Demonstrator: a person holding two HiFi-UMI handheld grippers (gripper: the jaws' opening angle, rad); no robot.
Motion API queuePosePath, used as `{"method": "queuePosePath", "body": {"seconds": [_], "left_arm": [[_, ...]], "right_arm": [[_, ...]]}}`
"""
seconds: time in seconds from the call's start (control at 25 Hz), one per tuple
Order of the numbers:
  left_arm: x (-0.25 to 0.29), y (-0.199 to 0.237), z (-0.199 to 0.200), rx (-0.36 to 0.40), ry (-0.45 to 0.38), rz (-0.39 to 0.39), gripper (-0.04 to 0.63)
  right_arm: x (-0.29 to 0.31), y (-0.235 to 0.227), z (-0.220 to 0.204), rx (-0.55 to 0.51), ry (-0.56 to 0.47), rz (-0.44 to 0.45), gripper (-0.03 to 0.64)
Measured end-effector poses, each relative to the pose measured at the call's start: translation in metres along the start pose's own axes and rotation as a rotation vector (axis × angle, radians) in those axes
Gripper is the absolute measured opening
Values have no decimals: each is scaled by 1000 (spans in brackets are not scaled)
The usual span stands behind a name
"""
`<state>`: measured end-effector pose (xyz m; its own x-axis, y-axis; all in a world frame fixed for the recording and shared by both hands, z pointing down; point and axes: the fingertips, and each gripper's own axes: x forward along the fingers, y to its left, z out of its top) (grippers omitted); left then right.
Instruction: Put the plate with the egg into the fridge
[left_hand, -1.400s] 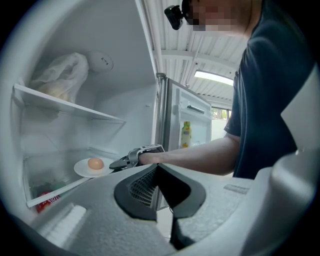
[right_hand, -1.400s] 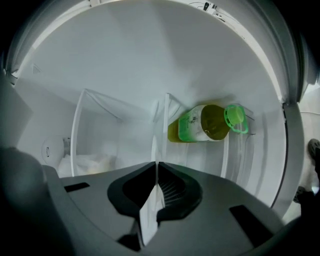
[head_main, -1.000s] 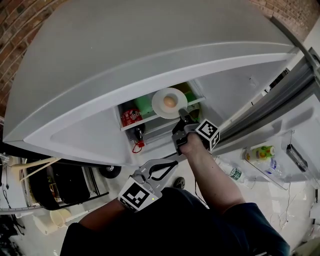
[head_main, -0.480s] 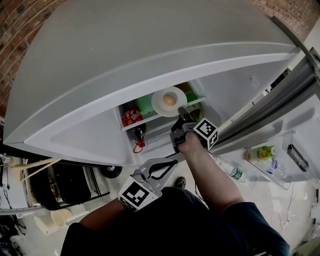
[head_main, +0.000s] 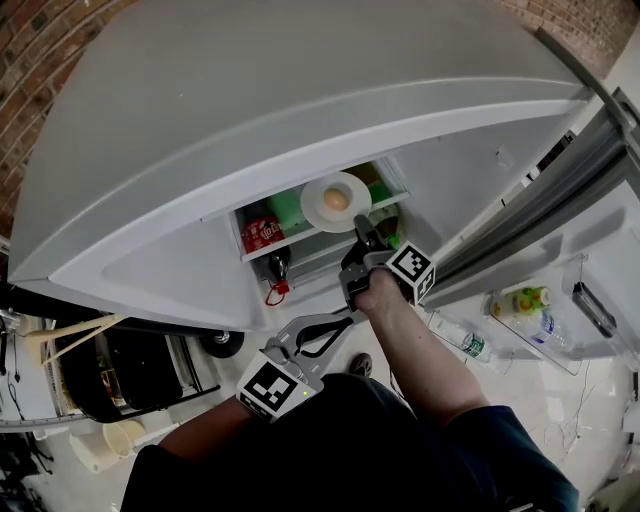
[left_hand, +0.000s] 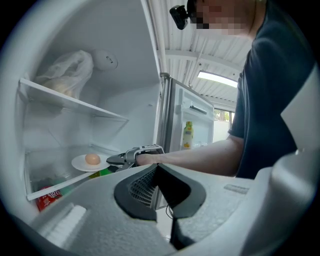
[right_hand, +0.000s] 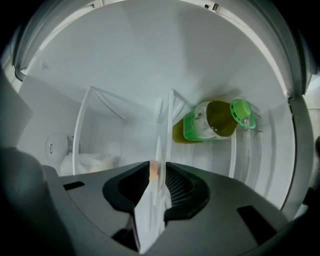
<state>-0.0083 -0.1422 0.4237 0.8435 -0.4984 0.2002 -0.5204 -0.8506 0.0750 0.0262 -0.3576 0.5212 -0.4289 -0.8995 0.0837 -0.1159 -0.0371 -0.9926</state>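
A white plate (head_main: 322, 208) with a brown egg (head_main: 337, 200) rests on a glass shelf inside the fridge. It also shows in the left gripper view, plate (left_hand: 80, 163) and egg (left_hand: 92, 159). My right gripper (head_main: 360, 225) is at the plate's near rim. Its jaws have just been opening. In the right gripper view the plate's edge (right_hand: 150, 220) runs between the jaws (right_hand: 159, 167) with a small gap on each side. My left gripper (head_main: 348, 319) hangs back below the shelf, shut and holding nothing.
A red can (head_main: 262, 235) and green packs (head_main: 285, 208) lie under the plate's shelf. A green-capped bottle (right_hand: 212, 120) lies on its side deeper in. A plastic bag (left_hand: 70, 70) sits on the upper shelf. The open door (head_main: 520, 300) at right holds bottles.
No clear change in the head view: the plate stays on the shelf, the right gripper stays at its rim, and the left gripper holds its place.
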Motion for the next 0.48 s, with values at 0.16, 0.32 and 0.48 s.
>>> {"method": "queuePosePath", "body": {"seconds": [0.16, 0.32, 0.48], "left_arm": [[0, -2, -2, -1, 7, -4, 5], [0, -4, -4, -6, 6, -5, 5], [-1, -6, -5, -9, 10, -5, 5]], "right_arm": [[-5, -2, -6, 2, 13, 7, 67], [-3, -3, -6, -9, 20, -3, 25], [2, -4, -6, -17, 22, -3, 25]]}}
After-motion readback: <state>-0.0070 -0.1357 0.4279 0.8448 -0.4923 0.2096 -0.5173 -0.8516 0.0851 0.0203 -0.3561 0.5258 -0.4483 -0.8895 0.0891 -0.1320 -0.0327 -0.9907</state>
